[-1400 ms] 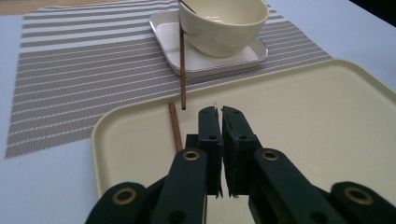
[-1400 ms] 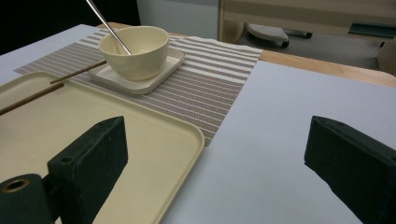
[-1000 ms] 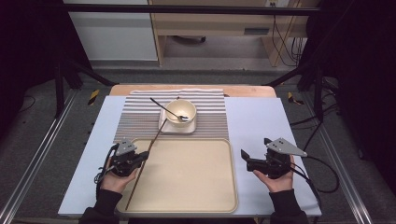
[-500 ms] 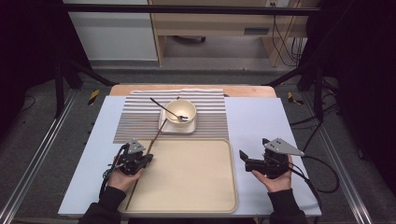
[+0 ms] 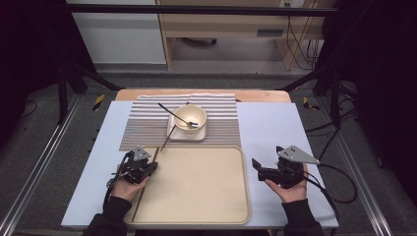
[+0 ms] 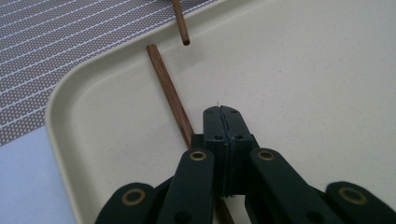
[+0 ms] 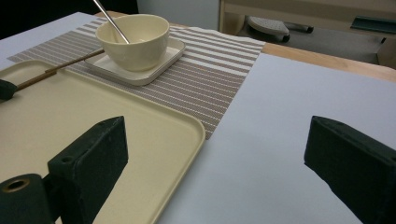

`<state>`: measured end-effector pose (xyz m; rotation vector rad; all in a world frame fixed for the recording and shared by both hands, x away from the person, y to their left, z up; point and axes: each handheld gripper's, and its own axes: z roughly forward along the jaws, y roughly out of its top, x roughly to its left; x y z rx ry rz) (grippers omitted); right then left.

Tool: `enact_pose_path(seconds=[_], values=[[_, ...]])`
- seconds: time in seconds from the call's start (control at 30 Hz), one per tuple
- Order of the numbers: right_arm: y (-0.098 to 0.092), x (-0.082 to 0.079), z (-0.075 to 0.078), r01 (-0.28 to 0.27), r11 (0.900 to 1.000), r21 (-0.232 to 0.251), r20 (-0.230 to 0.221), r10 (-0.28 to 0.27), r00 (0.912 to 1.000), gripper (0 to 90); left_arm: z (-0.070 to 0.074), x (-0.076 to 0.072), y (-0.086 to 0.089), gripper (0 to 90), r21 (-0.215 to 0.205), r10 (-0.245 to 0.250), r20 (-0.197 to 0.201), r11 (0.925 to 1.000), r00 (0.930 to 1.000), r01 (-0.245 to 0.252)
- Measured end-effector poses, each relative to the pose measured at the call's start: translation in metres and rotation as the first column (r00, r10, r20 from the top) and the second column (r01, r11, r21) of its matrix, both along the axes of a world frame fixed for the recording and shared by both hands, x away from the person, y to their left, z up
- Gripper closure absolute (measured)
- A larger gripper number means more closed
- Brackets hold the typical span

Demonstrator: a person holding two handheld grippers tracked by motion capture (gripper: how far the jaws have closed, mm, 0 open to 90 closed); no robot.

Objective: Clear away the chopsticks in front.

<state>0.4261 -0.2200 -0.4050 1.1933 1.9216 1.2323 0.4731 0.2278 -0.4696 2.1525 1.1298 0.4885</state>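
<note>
Pinching one chopstick [image 6: 169, 91] with your left gripper [image 6: 221, 114], jaws fully closed on it, you're laying it along the tray's [image 5: 231, 206] left edge. Second chopstick [image 5: 167, 138] leans off the saucer [image 5: 199, 134]. Right gripper [image 5: 260, 168] idles with jaws wide, nothing between them.

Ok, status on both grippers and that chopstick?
Left gripper shut beside chopstick lying in tray. Right gripper open, empty. Nothing in the way.

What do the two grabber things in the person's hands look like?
Both are black. The left gripper and right gripper each have two chunky black jaws on jointed links with brass-ringed pivot holes. A grey three-cornered plate tops each, a black cable trails behind, and the person wears dark sleeves.
</note>
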Motion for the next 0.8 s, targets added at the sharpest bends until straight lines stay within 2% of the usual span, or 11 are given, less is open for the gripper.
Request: enact_pose_path(seconds=[0.03,0.17,0.53,0.63,0.7,0.73,0.77,0.8], values=[[0.0,0.0,0.0,0.0,1.0,-0.001,0.002,0.0,1.0,6.5,0.0,0.0,0.003,89.1,-0.008,0.016,0.001,0.9998,0.9999,-0.016],[0.0,0.0,0.0,0.0,1.0,-0.003,0.001,0.0,1.0,6.5,0.0,0.0,0.008,89.1,-0.015,0.03,-0.004,0.9994,0.9995,-0.03],[0.0,0.0,0.0,-0.001,1.0,-0.002,0.003,0.001,1.0,6.5,0.001,0.0,0.008,87.5,-0.013,0.031,0.003,0.9994,0.9995,-0.031],[0.0,0.0,0.0,0.0,1.0,-0.003,0.003,0.0,1.0,6.5,0.005,-0.002,0.009,86.1,-0.023,0.03,0.015,0.9993,0.9994,-0.03],[-0.001,-0.001,0.001,0.001,1.0,0.002,0.005,-0.001,1.0,6.5,0.01,-0.004,0.009,82.6,-0.031,0.032,0.042,0.999,0.9986,-0.031],[-0.001,-0.001,0.001,0.001,1.0,0.002,0.005,-0.001,1.0,6.5,0.01,-0.004,0.009,81.4,-0.031,0.032,0.042,0.999,0.9986,-0.031],[-0.002,-0.001,0.002,0.004,1.0,0.003,0.012,-0.004,0.9999,6.6,0.015,-0.007,0.008,80.2,-0.042,0.029,0.063,0.9988,0.9976,-0.026],[-0.002,-0.001,0.002,0.004,1.0,0.003,0.012,-0.004,0.9999,6.6,0.015,-0.007,0.008,78.4,-0.042,0.029,0.063,0.9988,0.9976,-0.026]])
